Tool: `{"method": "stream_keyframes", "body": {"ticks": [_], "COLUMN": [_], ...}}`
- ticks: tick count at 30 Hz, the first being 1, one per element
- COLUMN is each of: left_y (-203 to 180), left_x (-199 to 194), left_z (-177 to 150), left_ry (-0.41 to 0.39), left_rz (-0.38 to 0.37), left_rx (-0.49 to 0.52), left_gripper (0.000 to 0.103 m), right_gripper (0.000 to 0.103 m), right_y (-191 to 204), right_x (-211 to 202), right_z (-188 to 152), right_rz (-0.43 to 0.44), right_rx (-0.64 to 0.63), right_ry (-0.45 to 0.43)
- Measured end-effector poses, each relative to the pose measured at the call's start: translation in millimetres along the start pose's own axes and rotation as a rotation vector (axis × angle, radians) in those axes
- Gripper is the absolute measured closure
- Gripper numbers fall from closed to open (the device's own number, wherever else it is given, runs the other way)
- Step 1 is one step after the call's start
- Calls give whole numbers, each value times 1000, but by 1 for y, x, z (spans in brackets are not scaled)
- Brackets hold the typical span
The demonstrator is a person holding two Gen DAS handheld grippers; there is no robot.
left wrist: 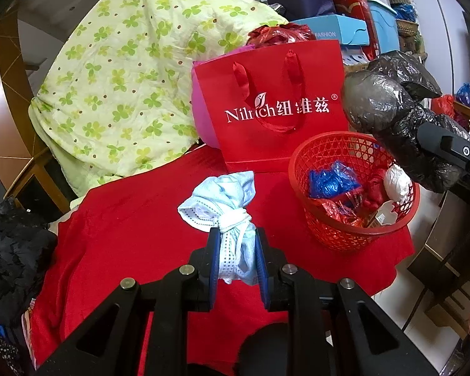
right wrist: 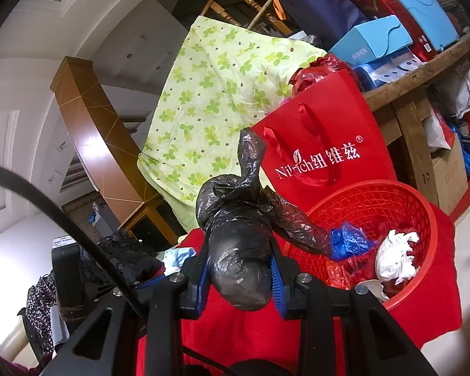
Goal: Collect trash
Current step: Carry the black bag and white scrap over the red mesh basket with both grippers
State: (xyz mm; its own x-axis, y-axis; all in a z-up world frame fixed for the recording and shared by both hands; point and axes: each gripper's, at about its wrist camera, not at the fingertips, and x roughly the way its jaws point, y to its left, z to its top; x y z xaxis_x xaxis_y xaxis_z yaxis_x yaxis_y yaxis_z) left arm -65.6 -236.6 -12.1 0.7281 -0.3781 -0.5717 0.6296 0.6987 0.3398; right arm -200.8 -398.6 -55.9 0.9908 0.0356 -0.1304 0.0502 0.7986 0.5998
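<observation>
Right now both of your tools are loaded. Your left gripper (left wrist: pixel 236 260) is clamped on a knotted bundle of pale blue tissue (left wrist: pixel 225 206), its blue pads (left wrist: pixel 213 260) pinching the tail just below the knot, so the loose crumpled end stands up and away from the red cloth (left wrist: pixel 134 235) beneath it. Your right gripper (right wrist: pixel 241 269) is squeezed around a knotted black plastic bag (right wrist: pixel 239 241), gripped across its fat rounded body, probably because the twisted ends offer less to hold; one end trails toward the red mesh basket (right wrist: pixel 423 213).

Just beyond, that basket stands on the cloth and already holds a blue wrapper (right wrist: pixel 347 239), a wad of white paper (right wrist: pixel 394 257) and red plastic scraps, which marks it as the collection point. From the left wrist view, the black bag hangs above and just right of the basket rim (left wrist: pixel 354 138), apparently not yet over the opening; the tissue bundle sits well left of it. Judging by this, you are mid-delivery with two pieces, and the black one looks closer to going in.

Farther back, a red paper gift bag (left wrist: pixel 282 106) stands upright just behind the basket with crumpled red plastic (left wrist: pixel 275 34) showing over its top. Beyond it a green clover-print quilt (left wrist: pixel 125 72) is heaped, with blue boxes (right wrist: pixel 373 40) stacked on a wooden shelf.
</observation>
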Motion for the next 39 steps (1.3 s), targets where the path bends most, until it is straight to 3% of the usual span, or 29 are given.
{"method": "stream_keyframes", "body": {"ticks": [39], "left_y": [-25], "left_x": [24], "left_z": [-3], "left_ry": [55], "left_rz": [-37], "left_rx": [60], "left_gripper": [81], "right_gripper": [69], "right_y": [-45], "right_x": [2], "right_z": [-1], "right_rz": [-42], "right_rx": [114], "right_ry": [6]}}
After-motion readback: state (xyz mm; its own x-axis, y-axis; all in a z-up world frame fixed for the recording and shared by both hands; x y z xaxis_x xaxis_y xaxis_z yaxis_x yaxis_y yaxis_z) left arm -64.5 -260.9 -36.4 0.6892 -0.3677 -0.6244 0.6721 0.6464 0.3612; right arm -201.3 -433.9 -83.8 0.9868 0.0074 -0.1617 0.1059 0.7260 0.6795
